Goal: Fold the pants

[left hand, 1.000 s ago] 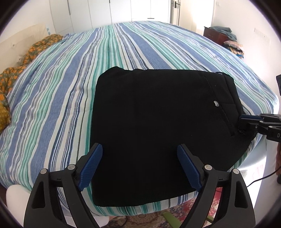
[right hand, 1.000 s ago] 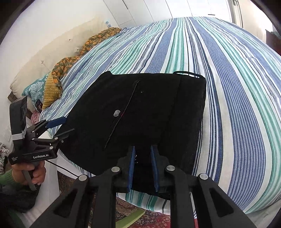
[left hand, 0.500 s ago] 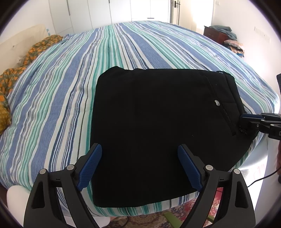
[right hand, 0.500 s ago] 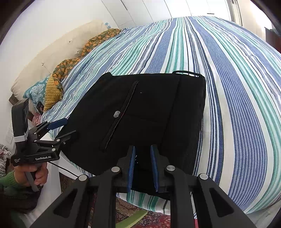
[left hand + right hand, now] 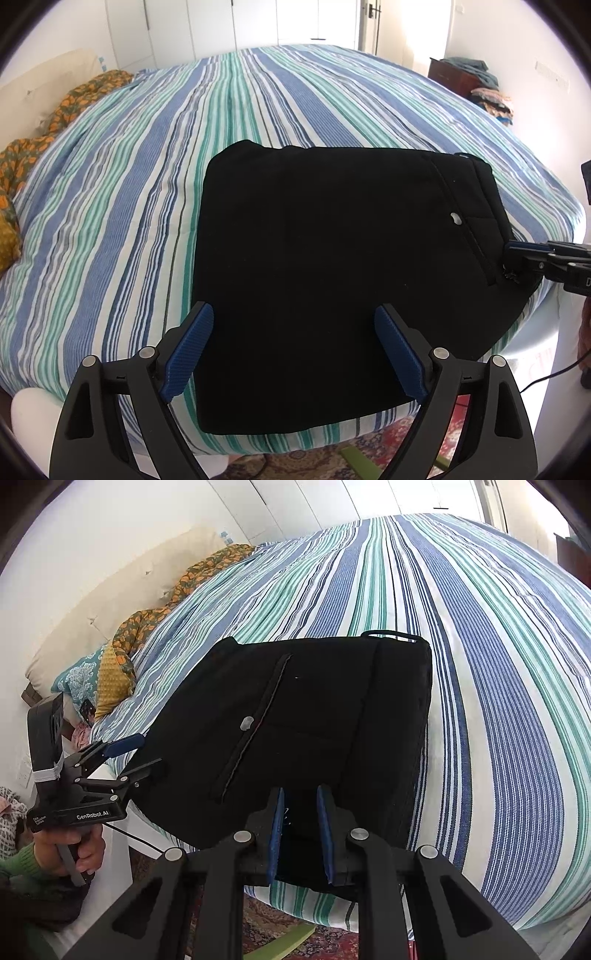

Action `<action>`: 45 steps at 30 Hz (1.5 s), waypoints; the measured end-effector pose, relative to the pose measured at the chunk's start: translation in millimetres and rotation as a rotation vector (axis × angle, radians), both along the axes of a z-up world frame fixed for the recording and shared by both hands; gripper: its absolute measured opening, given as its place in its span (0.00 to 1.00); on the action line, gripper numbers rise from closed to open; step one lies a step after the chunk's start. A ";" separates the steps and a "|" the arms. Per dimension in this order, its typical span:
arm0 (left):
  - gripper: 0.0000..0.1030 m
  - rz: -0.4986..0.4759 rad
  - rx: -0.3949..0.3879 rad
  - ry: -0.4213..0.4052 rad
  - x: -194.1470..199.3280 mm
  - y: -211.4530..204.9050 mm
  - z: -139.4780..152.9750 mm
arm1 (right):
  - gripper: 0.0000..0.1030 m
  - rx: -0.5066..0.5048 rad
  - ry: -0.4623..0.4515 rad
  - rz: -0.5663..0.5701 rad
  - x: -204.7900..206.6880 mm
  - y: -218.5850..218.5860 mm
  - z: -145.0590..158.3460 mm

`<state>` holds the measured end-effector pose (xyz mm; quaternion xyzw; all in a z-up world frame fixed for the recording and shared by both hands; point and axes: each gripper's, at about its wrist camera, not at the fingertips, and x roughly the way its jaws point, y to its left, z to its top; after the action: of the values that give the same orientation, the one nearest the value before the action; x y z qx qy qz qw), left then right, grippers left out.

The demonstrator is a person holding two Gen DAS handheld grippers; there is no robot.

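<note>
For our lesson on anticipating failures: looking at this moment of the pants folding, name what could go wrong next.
1. The folded black pants lie at the edge of the striped bed; a tug could drag them off.
2. The right gripper looks nearly closed at the pants' near edge; lifting might undo the fold.
3. The left gripper is open, restraining nothing.

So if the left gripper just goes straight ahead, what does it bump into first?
Probably the black pants. The open left gripper points over them, so how soon depends on its height, which isn't clear.

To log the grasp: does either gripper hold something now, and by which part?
The right gripper pinches the pants at the near waistband edge. The left gripper is open, holding nothing.
</note>
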<state>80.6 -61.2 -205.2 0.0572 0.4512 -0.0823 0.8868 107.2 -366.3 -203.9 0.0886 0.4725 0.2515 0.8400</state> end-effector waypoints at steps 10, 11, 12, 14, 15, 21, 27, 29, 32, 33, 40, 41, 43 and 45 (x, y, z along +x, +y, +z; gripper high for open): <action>0.87 0.102 -0.209 -0.028 4.1 50.9 25.3 | 0.69 0.246 -0.005 -0.069 0.3 -31.1 35.1; 0.87 0.130 -0.252 -0.011 7.5 61.9 23.8 | 0.69 0.293 0.013 -0.106 4.2 -44.2 37.3; 0.87 0.157 -0.294 0.016 11.8 72.5 20.7 | 0.69 0.329 0.047 -0.146 9.1 -57.8 36.7; 0.87 0.202 -0.379 0.082 20.3 91.1 10.5 | 0.69 0.392 0.127 -0.192 18.7 -79.6 29.1; 0.86 0.210 -0.413 0.109 23.5 96.3 6.2 | 0.69 0.424 0.176 -0.188 23.3 -85.7 21.7; 0.86 0.143 -0.428 0.245 35.5 86.7 -13.9 | 0.69 0.356 0.377 -0.128 38.7 -75.4 -25.4; 0.87 0.027 -0.462 0.347 53.4 54.5 -30.8 | 0.75 0.420 0.433 -0.056 53.9 -58.1 -46.7; 0.87 0.018 -0.451 0.364 61.2 44.1 -36.6 | 0.75 0.391 0.451 -0.006 58.8 -48.1 -51.2; 0.61 0.052 -0.478 0.363 66.3 43.9 -32.3 | 0.66 0.355 0.481 0.048 66.0 -35.2 -59.4; 0.43 0.055 -0.476 0.352 66.2 45.8 -26.4 | 0.59 0.323 0.479 0.067 65.8 -30.0 -57.9; 0.24 0.005 -0.469 0.196 71.1 44.6 43.2 | 0.38 0.272 0.344 0.180 75.1 -2.6 4.0; 0.24 0.001 -0.471 0.172 75.7 46.1 51.8 | 0.38 0.268 0.316 0.201 78.5 4.8 16.3; 0.24 0.000 -0.452 0.118 90.7 47.2 68.7 | 0.38 0.249 0.259 0.236 88.4 17.8 39.9; 0.25 0.011 -0.443 0.070 109.9 51.4 79.9 | 0.38 0.225 0.208 0.254 106.1 26.9 58.2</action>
<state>190.5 -9.8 -125.3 -0.1443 0.4527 -0.1767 0.8620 213.3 -339.4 -145.8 0.1471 0.5330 0.3963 0.7330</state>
